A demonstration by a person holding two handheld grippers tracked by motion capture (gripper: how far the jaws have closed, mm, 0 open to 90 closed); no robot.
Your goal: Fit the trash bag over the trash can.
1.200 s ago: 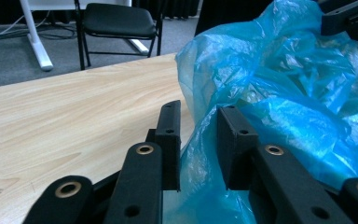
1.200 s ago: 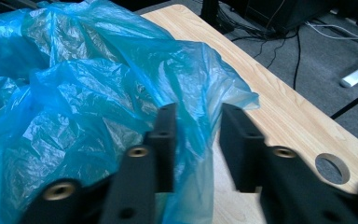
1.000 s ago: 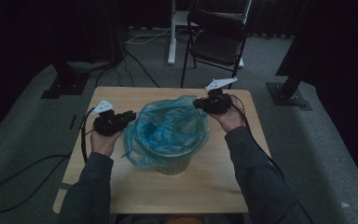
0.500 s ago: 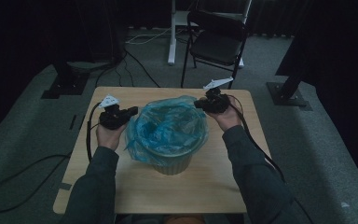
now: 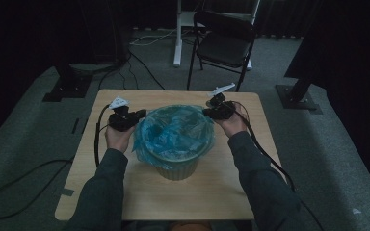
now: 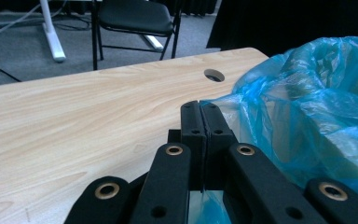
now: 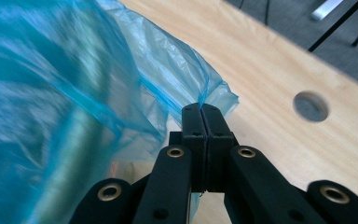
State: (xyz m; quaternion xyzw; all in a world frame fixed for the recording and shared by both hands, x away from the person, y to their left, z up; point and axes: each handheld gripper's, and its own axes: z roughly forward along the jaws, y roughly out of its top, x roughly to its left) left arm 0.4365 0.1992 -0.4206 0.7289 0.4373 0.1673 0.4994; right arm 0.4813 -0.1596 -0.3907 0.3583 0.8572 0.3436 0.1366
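Observation:
A pale bin (image 5: 176, 167) stands mid-table, lined with a blue plastic bag (image 5: 176, 129) whose rim is folded out over the bin's edge. At the bin's left rim my left gripper (image 5: 138, 115) is shut on the bag's edge. In the left gripper view its jaws (image 6: 200, 105) are pressed together with blue film (image 6: 307, 107) caught between them. Across the bin, my right gripper (image 5: 207, 113) is shut on the bag's right edge. The right gripper view shows the closed tips (image 7: 200, 108) pinching the bag's hem (image 7: 74, 93).
The wooden table (image 5: 197, 197) has a round cable hole (image 6: 214, 75) near its far right corner. A black folding chair (image 5: 226, 45) and a white stand leg (image 5: 178, 33) are behind it. Cables (image 5: 14, 192) trail on the floor at left.
Both hands have come in and down to the bin's rim. The bag, puffed up before, now lies stretched over the rim. Both grippers have taken hold of its edge.

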